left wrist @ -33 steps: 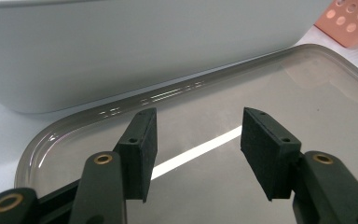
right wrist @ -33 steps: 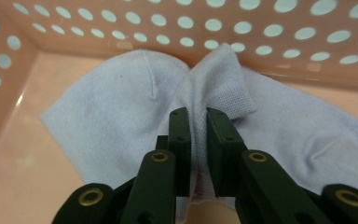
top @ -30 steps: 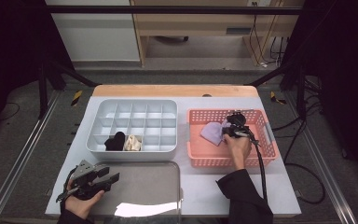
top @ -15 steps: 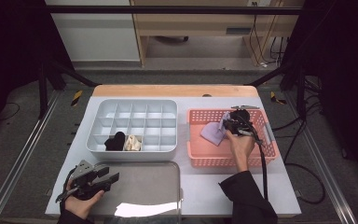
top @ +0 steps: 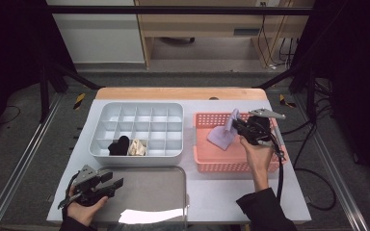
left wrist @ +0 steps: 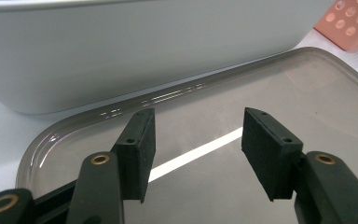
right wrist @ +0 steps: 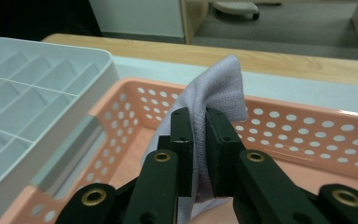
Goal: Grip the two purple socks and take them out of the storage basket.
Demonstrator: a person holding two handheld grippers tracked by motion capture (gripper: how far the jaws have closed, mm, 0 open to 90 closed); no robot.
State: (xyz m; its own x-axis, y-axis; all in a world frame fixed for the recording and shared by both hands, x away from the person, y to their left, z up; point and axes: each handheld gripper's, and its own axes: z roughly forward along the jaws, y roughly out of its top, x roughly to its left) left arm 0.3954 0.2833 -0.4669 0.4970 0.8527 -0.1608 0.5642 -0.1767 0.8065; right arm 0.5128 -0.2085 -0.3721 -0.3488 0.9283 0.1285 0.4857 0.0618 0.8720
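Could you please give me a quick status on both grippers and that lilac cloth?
Right gripper shut on lilac cloth above pink basket. Left gripper open over grey tray. Nothing in the way.

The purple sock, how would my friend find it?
Look at the pink basket on the table's right side. The right gripper pinches a pale purple sock above it. The black and cream socks lie rolled in the grey divided box; this one dangles.
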